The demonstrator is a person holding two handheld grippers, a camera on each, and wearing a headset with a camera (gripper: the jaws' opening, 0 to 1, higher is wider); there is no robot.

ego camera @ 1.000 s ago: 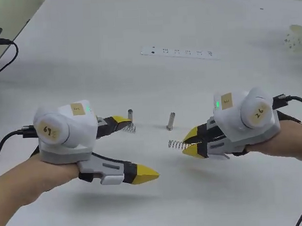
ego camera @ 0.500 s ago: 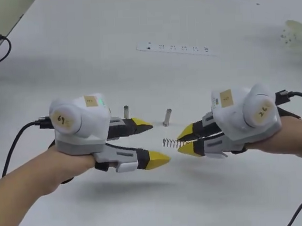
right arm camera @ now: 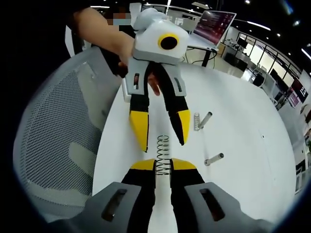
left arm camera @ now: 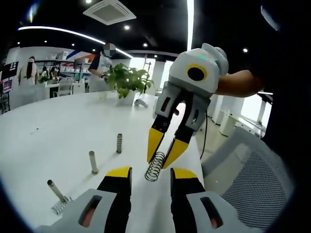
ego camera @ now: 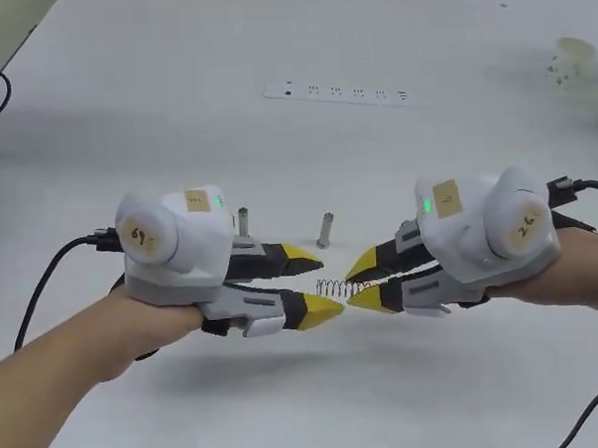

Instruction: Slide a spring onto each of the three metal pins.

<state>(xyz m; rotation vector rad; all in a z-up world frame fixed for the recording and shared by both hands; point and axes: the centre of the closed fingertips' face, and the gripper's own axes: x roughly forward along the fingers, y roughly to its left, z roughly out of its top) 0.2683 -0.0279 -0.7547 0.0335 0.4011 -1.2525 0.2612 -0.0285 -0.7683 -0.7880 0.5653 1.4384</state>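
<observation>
Clamping a thin, silvery coil spring [ego camera: 332,288] by one end, our right gripper [ego camera: 353,288] holds it level above the white table [ego camera: 174,91], pointed at our left gripper [ego camera: 324,282]. The left jaws stand apart, their yellow tips either side of the spring's free end, not touching it. Beyond them three short grey pins [left arm camera: 92,161] stand on the table; a second spring [left arm camera: 60,206] lies at the foot of one.
</observation>
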